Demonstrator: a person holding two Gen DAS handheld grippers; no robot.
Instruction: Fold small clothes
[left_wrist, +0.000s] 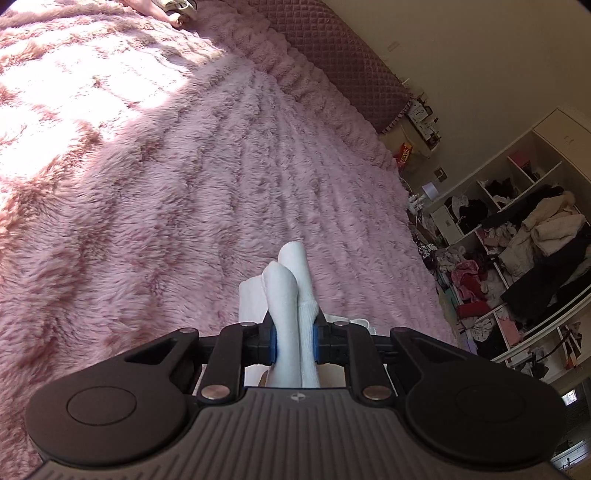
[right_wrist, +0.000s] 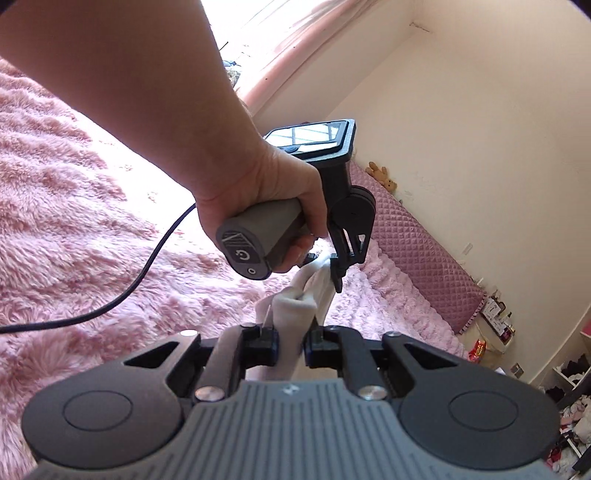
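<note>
Both my grippers clamped on white socks (left_wrist: 291, 306): L gripper (left_wrist: 293, 341) pinches pair mid-length, R gripper (right_wrist: 290, 349) grips other end. Socks lifted above pink bed (left_wrist: 147, 184). Fold barely begun; laying down, tidying remain, I reckon.
</note>
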